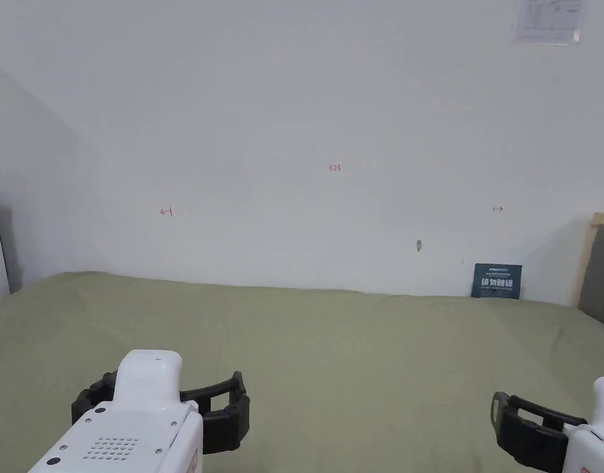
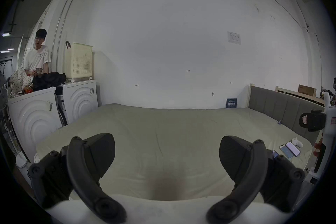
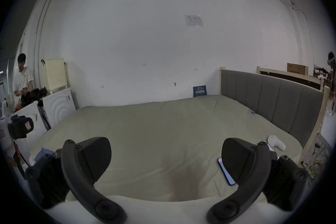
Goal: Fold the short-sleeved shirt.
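Note:
A bed with a plain olive-green sheet [image 1: 331, 351] spreads out in front of me, and no shirt lies on the part I see. A small bluish bit of cloth [image 3: 42, 152] peeks out at the bed's near left corner in the right gripper view. My left gripper [image 1: 171, 385] hovers low over the near left of the bed. Its jaws stand wide apart with nothing between them [image 2: 167, 153]. Over the near right, my right gripper [image 1: 529, 425] is open and empty too [image 3: 166, 155]. Each gripper also sees the other off to its side [image 2: 312, 122] [image 3: 20, 127].
Phones [image 2: 290, 150] and a white controller [image 3: 276, 142] lie at the bed's near right. A grey headboard [image 3: 272, 100] bounds the right side, with a white wall behind. Left of the bed stand washing machines [image 2: 34, 118] with a basket [image 2: 80, 62]; a person [image 2: 37, 57] stands behind them.

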The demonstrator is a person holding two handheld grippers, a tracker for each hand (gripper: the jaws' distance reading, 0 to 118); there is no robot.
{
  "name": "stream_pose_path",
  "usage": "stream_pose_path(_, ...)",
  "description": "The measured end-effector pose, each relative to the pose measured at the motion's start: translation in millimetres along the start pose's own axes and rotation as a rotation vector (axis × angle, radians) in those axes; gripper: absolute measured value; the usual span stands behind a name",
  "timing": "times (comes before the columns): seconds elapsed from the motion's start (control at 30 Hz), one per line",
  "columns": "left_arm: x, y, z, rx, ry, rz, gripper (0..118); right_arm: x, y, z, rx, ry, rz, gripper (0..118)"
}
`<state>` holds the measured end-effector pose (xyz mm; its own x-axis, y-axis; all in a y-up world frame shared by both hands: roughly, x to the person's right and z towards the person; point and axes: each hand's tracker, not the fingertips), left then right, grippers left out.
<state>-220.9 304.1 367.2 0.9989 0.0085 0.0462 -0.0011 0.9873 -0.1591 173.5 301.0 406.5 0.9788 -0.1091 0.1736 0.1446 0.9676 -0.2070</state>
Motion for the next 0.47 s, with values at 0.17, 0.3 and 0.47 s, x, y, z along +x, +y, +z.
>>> stream_pose_path(0.17, 0.3, -4.2, -3.2, -0.014, 0.003, 0.000, 118, -4.3, -0.1, -7.4, -0.074, 0.029, 0.002, 118)
stream_pose_path(0.3, 0.3, -5.5, -4.5, -0.019, 0.003, 0.004, 118, -9.4, -5.2, -7.1, -0.031, -0.020, 0.041, 118)
stream_pose_path(0.47, -0.1, -5.4, -7.2, -0.017, 0.003, 0.004, 118, -21.7, -15.3, -9.3, 0.001, -0.079, 0.120, 118)
